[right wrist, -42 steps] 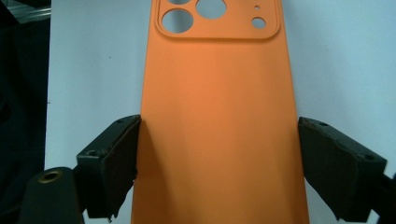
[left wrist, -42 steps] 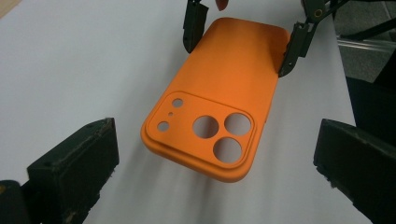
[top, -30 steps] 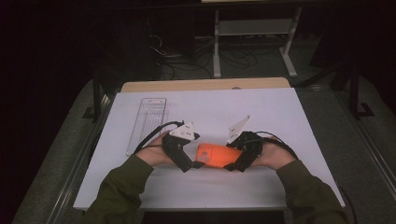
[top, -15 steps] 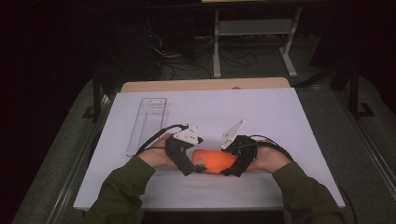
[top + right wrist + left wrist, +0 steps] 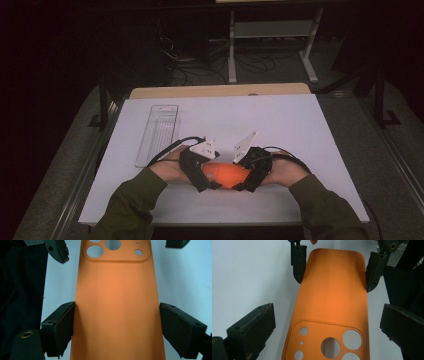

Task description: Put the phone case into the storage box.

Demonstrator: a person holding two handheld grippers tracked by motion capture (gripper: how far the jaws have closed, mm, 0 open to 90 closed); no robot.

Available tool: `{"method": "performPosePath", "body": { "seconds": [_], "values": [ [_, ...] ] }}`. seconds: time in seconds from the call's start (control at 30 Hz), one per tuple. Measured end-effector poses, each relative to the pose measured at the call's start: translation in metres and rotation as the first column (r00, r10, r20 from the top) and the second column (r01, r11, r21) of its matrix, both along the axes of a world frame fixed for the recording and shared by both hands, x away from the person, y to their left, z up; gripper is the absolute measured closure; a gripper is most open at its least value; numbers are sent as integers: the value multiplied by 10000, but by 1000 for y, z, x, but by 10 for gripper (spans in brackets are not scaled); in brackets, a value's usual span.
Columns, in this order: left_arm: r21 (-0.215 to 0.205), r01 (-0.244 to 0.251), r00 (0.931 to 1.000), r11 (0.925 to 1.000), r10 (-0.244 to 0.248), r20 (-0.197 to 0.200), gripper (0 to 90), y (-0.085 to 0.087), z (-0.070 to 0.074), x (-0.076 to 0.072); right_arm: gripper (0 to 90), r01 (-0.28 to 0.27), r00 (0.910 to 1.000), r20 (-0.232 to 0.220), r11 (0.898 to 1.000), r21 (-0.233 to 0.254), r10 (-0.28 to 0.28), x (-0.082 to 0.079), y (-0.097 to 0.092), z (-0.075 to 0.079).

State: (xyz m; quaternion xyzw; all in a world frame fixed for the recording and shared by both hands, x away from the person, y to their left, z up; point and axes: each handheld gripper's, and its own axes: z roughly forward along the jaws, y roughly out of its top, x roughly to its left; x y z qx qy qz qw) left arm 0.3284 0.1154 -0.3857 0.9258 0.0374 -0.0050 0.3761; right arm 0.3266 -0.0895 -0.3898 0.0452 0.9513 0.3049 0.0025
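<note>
Right gripper [image 5: 116, 326] clamps the orange phone case [image 5: 227, 175] across its plain end near the tabletop's [image 5: 300, 130] front edge; left gripper [image 5: 328, 327] straddles the camera-hole end, pads clear, apparently steadying.

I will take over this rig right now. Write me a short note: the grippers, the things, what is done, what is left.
Right gripper: jaws against both long edges of the orange phone case, at its plain end; it looks gripped.
Left gripper: open, jaws straddle the camera-hole end without touching.
The case sits between both grippers over the white table. A clear tray lies far left.
Done: case taken by the right. Left: probably closing the left gripper.
</note>
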Motion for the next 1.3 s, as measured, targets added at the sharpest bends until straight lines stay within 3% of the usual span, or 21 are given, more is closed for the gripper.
{"method": "performPosePath", "body": {
  "seconds": [0.6,1.3],
  "values": [
    [765,447,9990,9961,-448,-7,0,-10,-9,-5,152,-276,9992,284,9996,74,273,-5,7,5],
    [1053,647,9979,9923,-634,-161,1,-15,-13,-8,152,-380,9983,450,9992,98,375,-10,11,10]
  ]
}}
